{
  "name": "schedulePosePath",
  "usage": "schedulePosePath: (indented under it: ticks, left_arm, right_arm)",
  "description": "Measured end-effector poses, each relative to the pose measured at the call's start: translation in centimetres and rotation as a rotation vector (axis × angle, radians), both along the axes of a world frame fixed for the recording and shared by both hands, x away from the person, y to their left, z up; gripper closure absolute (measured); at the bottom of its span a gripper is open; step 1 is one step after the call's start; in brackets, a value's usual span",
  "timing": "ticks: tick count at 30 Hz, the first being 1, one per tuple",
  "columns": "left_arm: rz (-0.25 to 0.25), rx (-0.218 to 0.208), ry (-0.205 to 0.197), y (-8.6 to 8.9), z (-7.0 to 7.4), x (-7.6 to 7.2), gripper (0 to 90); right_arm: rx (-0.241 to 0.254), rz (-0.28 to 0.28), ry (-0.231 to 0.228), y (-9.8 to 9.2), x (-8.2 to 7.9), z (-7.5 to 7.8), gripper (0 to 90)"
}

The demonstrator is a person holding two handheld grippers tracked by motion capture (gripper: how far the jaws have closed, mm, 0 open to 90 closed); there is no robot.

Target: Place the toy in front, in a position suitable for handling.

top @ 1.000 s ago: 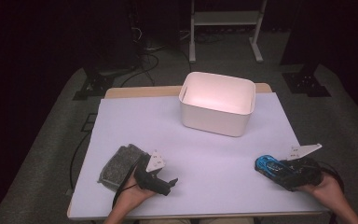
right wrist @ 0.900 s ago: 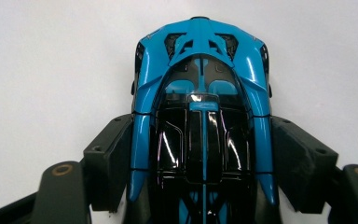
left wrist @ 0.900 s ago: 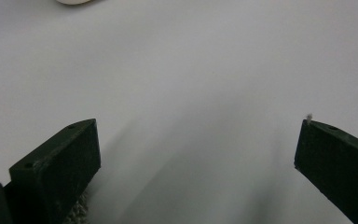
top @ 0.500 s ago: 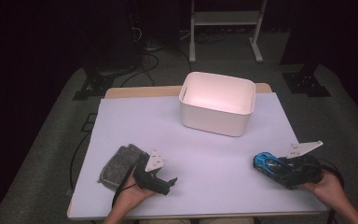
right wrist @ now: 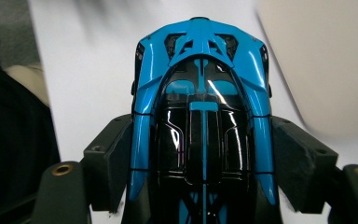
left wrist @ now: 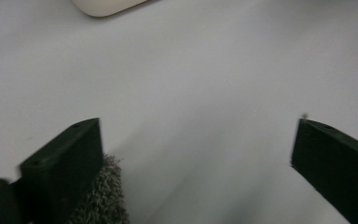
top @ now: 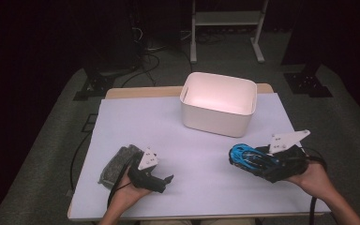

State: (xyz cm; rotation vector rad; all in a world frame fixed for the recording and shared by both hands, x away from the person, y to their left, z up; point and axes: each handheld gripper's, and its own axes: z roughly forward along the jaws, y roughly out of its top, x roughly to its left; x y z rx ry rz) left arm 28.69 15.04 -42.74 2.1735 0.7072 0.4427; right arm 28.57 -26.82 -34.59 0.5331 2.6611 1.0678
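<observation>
The right gripper (top: 255, 164) jaws are clamping a blue toy car (right wrist: 200, 116); the left gripper (top: 161, 180) jaws, standing wide, have just been closing slightly around nothing, a grey sponge (top: 117, 164) at nine o'clock, a white bin (top: 218, 105) at twelve.

Looks like a lab / recording studio setup, not a home. Dark room w/ black backdrop all round, one lit surface (top: 192, 140) covered by a plain white sheet. Grey carpet floor (top: 51, 154), loose cables (top: 145, 56) trailing at the back, a white metal stand frame (top: 225, 18) behind, black stand bases (top: 308, 84) on either side of the surface.
</observation>
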Motion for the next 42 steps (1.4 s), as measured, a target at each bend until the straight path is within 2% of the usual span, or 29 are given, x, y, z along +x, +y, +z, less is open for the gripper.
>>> schedulePosePath:
  ticks: [4, 7, 11, 14, 20, 24, 30, 32, 33, 35, 38, 42]
  left_arm:
    - [0.017, -0.002, -0.011, 0.7, 0.4, 0.0, 4.8]
    - [0.032, -0.015, -0.010, 1.4, 0.7, 0.1, 4.8]
    - [0.052, -0.011, -0.014, 2.5, 0.9, 0.3, 4.8]
    - [0.063, -0.012, -0.012, 3.1, 1.0, 0.5, 4.8]
    - [0.087, -0.002, -0.009, 4.5, 1.2, 0.7, 4.9]
    - [0.106, -0.014, -0.003, 5.4, 1.3, 0.8, 5.5]
    - [0.107, -0.015, 0.010, 5.9, 1.2, 1.0, 5.6]
    - [0.099, -0.006, 0.023, 5.9, 1.0, 1.1, 6.3]
    - [0.094, -0.001, 0.027, 5.9, 0.9, 1.1, 7.2]
    - [0.089, 0.011, 0.031, 5.8, 0.7, 1.2, 7.3]
    - [0.087, 0.020, 0.021, 5.6, 0.6, 1.1, 9.0]
    - [0.086, 0.020, 0.018, 5.5, 0.7, 1.1, 11.5]
  right_arm:
    - [0.014, 0.097, -0.023, 3.5, 0.2, 0.9, 27.0]
    - [-0.005, 0.160, -0.024, 6.2, 0.6, 0.7, 26.9]
    - [-0.035, 0.223, -0.005, 9.4, 1.3, -0.5, 26.9]
    - [-0.059, 0.257, 0.028, 11.6, 1.9, -1.9, 26.9]
    - [-0.097, 0.312, 0.059, 14.6, 2.9, -4.4, 26.9]
    - [-0.131, 0.329, 0.083, 15.8, 3.6, -6.0, 27.0]
    - [-0.179, 0.356, 0.090, 16.7, 4.1, -7.7, 26.9]
    - [-0.206, 0.360, 0.101, 16.9, 4.3, -9.1, 26.8]
    - [-0.179, 0.360, 0.109, 16.7, 4.4, -9.2, 26.8]
    - [-0.163, 0.358, 0.136, 16.6, 4.7, -9.4, 26.4]
    - [-0.150, 0.357, 0.153, 16.5, 4.7, -9.4, 22.5]
    - [-0.130, 0.343, 0.147, 16.1, 4.6, -9.1, 19.6]
